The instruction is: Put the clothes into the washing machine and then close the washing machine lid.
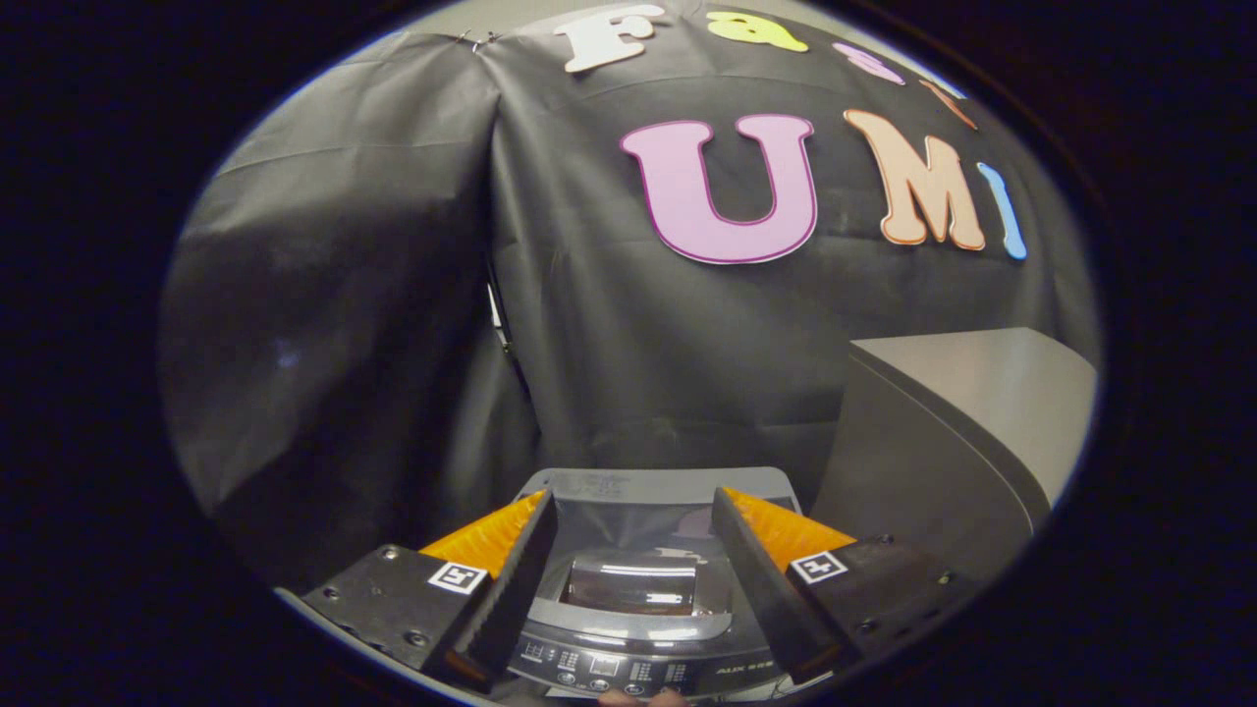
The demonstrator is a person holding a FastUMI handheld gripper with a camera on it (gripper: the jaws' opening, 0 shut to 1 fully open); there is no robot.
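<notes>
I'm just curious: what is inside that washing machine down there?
The washing machine lies between the open gripper fingers, its glossy lid apparently closed. Only reflections show on the lid, so the drum's contents stay hidden.

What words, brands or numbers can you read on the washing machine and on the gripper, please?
No text is clear enough to quote.
Washing machine control panel: small print by the buttons, too small and blurred to read.
Rear strip of the lid: faint print, unreadable.
Gripper, open above the machine: a square marker on each finger mount, a pattern and no words.
</notes>
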